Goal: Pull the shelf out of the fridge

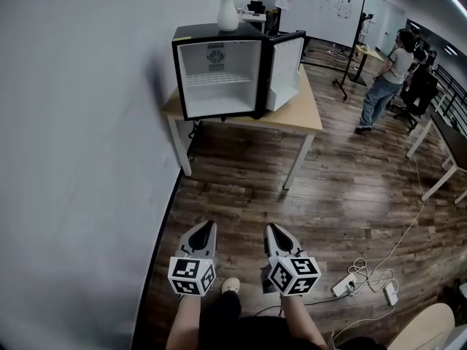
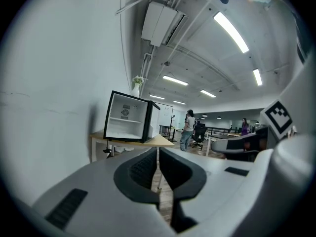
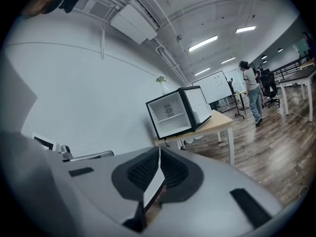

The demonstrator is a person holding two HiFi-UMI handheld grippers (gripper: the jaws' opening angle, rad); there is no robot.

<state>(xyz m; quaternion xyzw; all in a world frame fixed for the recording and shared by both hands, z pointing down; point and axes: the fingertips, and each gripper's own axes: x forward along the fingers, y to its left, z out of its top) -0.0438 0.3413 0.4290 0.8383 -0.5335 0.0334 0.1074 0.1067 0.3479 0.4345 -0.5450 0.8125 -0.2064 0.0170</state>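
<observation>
Grippers point(image 1: 210, 226) point(image 1: 271, 227) abreast, near level (jaws together)

A whiteboard point(image 1: 323, 7) beyond the wooden table point(image 1: 306, 104); power strip point(image 1: 344, 284) on floor point(image 1: 350, 195).

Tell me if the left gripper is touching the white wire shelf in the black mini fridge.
Apart. The head view shows a wide stretch of wooden floor between the left gripper and the white wire shelf.

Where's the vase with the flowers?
In the head view, upper centre, the vase stands on top of the open fridge, which sits on the wooden table.
</observation>
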